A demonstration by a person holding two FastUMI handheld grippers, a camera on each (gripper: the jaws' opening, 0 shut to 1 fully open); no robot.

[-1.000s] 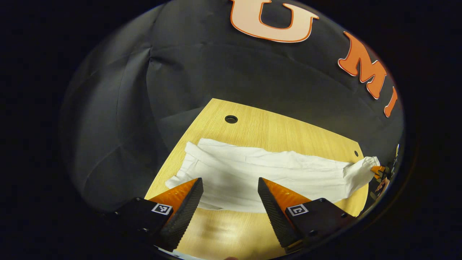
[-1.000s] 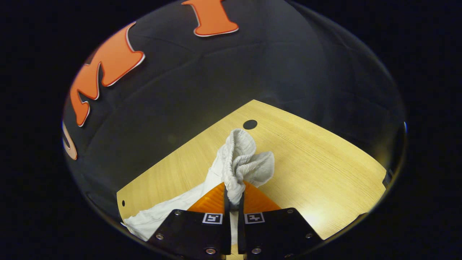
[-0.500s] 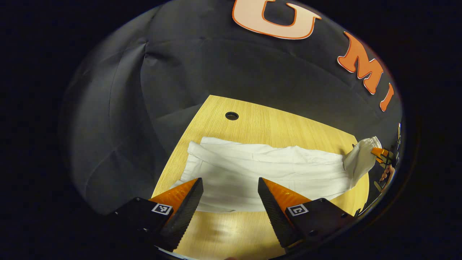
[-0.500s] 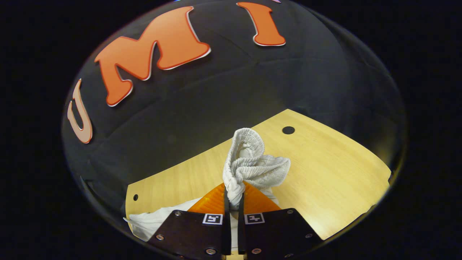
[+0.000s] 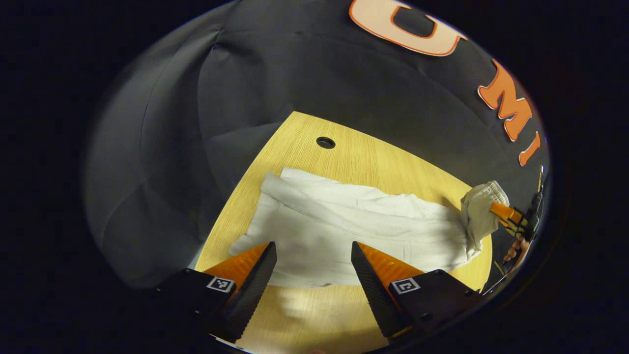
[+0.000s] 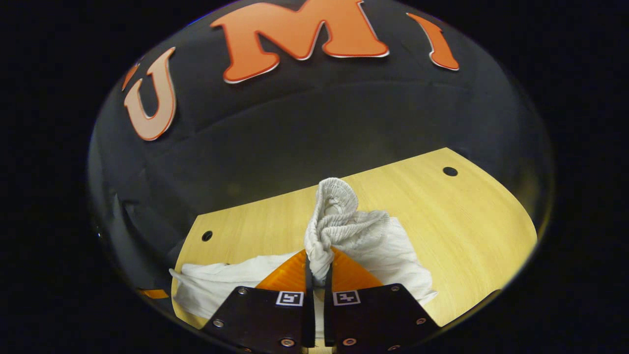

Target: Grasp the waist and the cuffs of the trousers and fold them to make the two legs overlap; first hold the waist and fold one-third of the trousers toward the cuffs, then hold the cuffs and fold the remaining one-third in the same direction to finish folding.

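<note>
Trousers (image 5: 354, 231) flat on table (image 5: 344, 162), waist (image 6: 339, 221) pinched in closed right gripper (image 6: 318, 268), now lifted farther over legs. Left gripper (image 5: 313, 255) agape, still hovering above near edge.

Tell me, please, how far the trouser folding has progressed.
Done: the trousers lie lengthwise with legs overlapped on the table. In hand: the right gripper grips the bunched waist, lifted. Left: both third folds; the left gripper is open above the cloth.
</note>
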